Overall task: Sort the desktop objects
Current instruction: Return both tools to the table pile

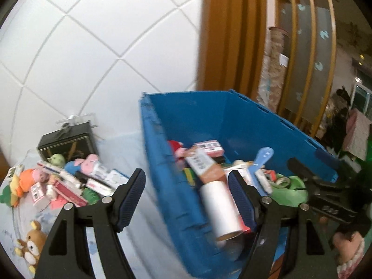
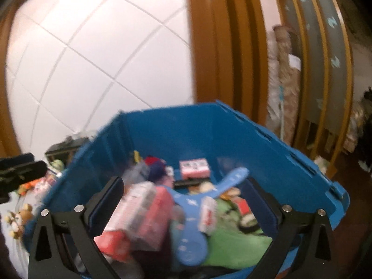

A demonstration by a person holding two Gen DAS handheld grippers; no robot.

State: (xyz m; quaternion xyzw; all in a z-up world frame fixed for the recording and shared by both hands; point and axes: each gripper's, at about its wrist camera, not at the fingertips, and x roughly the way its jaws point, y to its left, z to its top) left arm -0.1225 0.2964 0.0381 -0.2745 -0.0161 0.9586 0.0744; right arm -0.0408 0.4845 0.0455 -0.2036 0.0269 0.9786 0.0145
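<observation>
Above the near wall of the blue bin, the left gripper has its fingers wide apart, gripping nothing; a white paper roll lies between them, beside the right pad, long axis pointing toward the camera. Over the bin's contents, the right gripper is spread wide too, empty, above a blurred pink box.

White tiled wall meets orange-brown wooden frame and slatted screen.
</observation>
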